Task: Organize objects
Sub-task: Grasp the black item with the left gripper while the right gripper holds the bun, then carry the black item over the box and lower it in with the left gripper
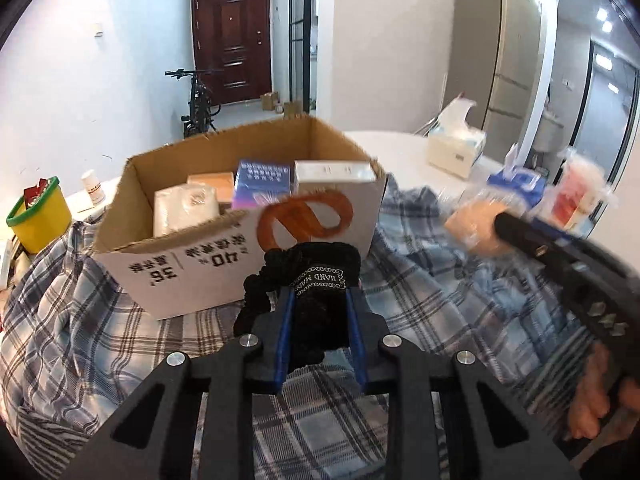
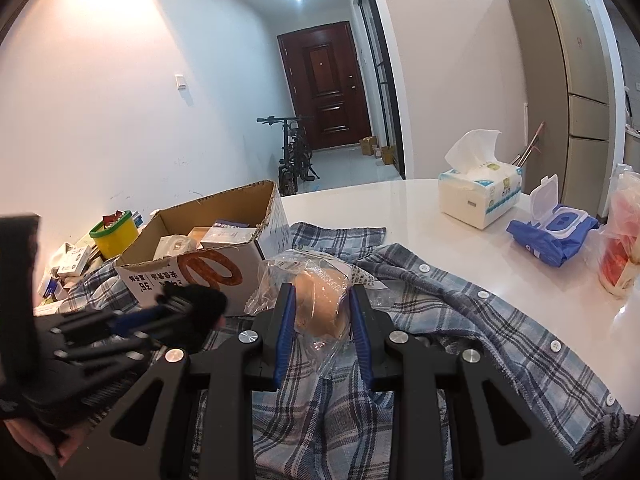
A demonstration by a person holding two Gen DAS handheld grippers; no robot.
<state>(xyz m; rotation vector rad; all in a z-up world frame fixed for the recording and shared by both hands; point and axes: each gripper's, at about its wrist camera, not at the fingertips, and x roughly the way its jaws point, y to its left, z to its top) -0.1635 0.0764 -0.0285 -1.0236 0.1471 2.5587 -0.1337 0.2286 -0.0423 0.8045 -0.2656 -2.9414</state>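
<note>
My left gripper [image 1: 320, 300] is shut on a black scrunchie [image 1: 316, 280] with a "HAND MADE" label, held just in front of the open cardboard box [image 1: 248, 256]. The box holds several small boxes, among them a purple one [image 1: 262, 188]. My right gripper [image 2: 322, 300] is shut on a clear plastic bag with a tan item inside [image 2: 316, 292], to the right of the box [image 2: 192, 268]. The right gripper also shows blurred in the left wrist view [image 1: 500, 222], and the left gripper with the scrunchie shows in the right wrist view [image 2: 200, 304].
A blue plaid shirt [image 2: 480, 328] is spread on the white table [image 2: 400, 208]. A yellow cup with a green rim [image 1: 38, 216] stands left of the box. A tissue pack [image 2: 480, 196], a blue wipes pack [image 2: 556, 232] and a red-and-white bag [image 2: 620, 240] sit at the right.
</note>
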